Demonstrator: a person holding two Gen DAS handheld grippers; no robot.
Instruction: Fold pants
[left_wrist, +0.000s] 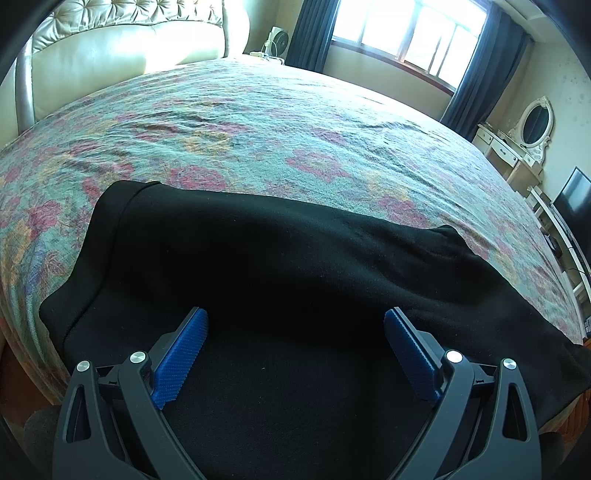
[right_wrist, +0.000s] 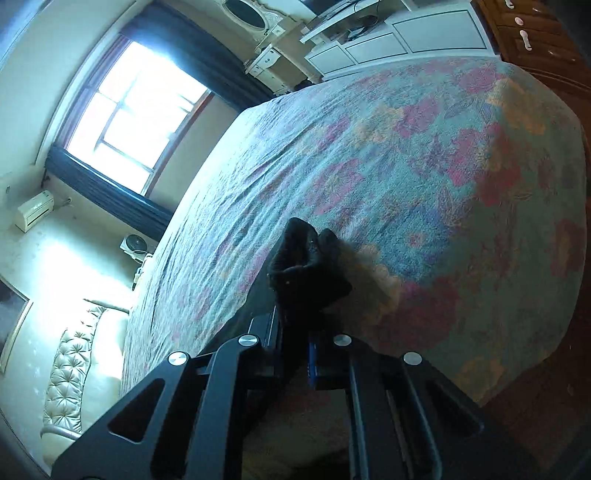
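From my right wrist view, the black fabric pants (right_wrist: 306, 266) hide the right gripper (right_wrist: 295, 332) pads. The left view's bottom edge crops the pants.

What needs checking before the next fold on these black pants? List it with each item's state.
1. Right gripper clamped on the black pants: ok, cloth bunched between shut jaws.
2. Left gripper open above the pants: ok, nothing gripped.
3. Pants lying on the floral bedspread: ok.
4. Fabric smooth: not ok, wrinkled toward the far right end.
5. Pants fully on the bed: cannot tell, near part hidden.
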